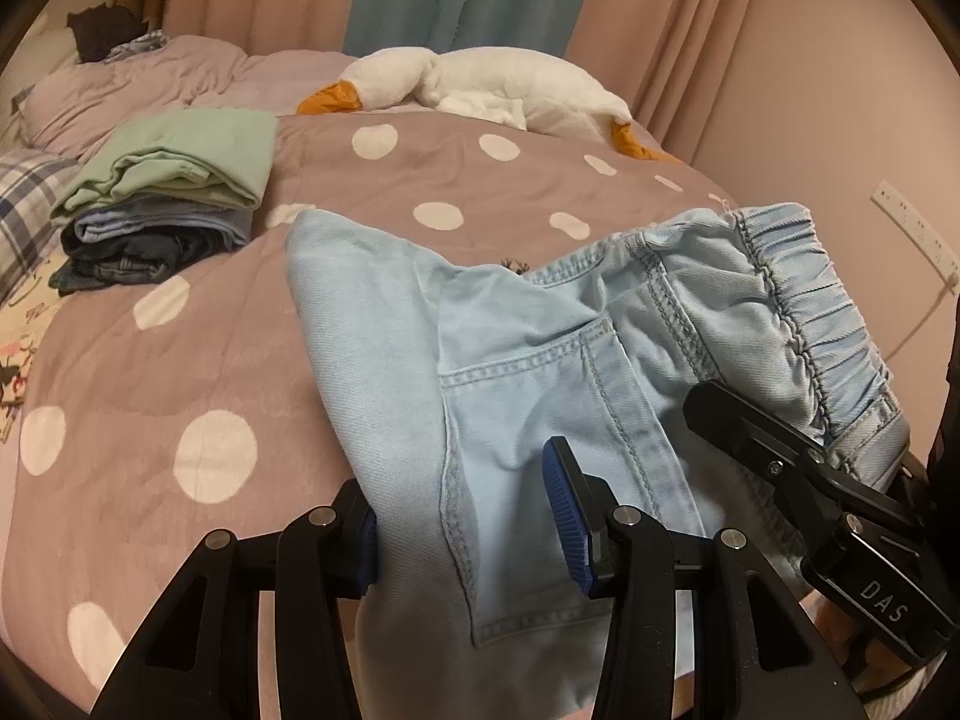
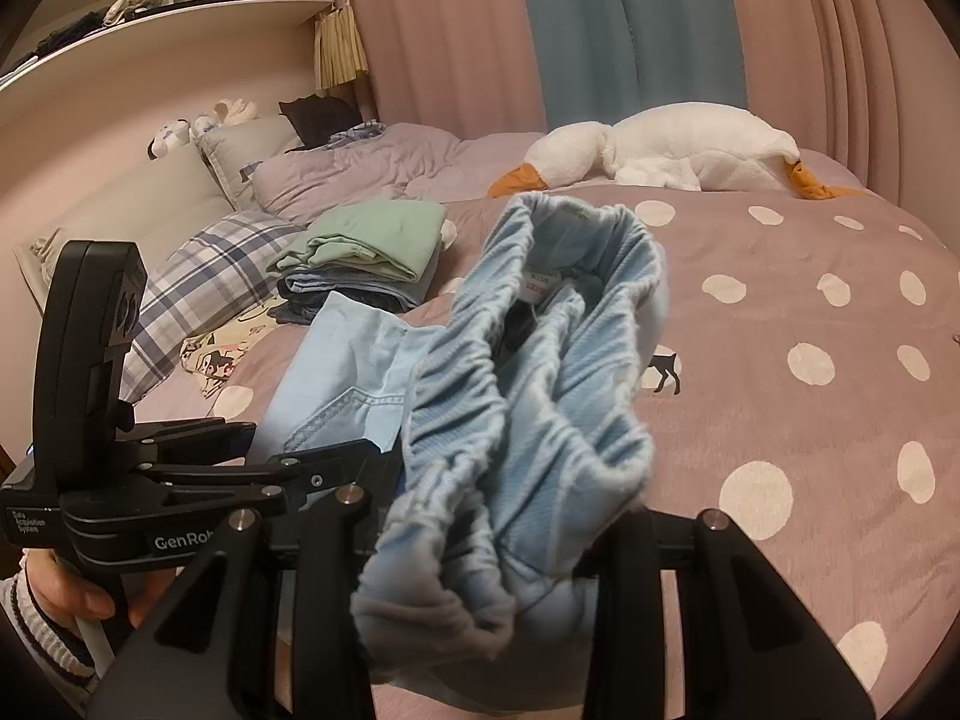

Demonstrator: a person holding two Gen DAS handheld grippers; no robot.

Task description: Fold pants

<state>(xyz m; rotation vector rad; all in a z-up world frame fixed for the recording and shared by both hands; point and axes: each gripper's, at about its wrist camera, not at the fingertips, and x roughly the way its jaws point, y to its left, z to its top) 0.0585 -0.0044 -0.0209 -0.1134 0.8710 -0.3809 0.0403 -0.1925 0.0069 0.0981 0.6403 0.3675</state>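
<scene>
The left gripper (image 1: 474, 531) has its two blue-padded fingers (image 1: 567, 519) set on either side of a fold of the light blue denim pants (image 1: 540, 360), and the cloth fills the gap between them, so it is grasping the pants near the back pocket (image 1: 516, 396). The right gripper (image 2: 504, 546) is clenched on the gathered elastic waistband (image 2: 540, 372); the bunched band spills over and hides its fingertips, and the fabric hangs from it. In the left wrist view, the right gripper's black finger comes in from the right edge and lies against the cloth just below the waistband.

The pants are lifted between the two grippers above the polka-dot duvet (image 2: 810, 420), with the folded far end drooping toward the bed. A white label with red print (image 2: 537, 287) shows inside the waist opening.

A hand (image 2: 78, 594) in a striped knit cuff holds the left gripper's handle at the lower left of the right wrist view.

Farther back on the duvet sits a stack of folded clothes (image 1: 162, 204), a green garment on top. Beside it lies a plaid pillow (image 2: 210, 294). A plush goose (image 2: 660, 144) rests along the far side of the bed before pink and blue curtains (image 2: 600, 30).
</scene>
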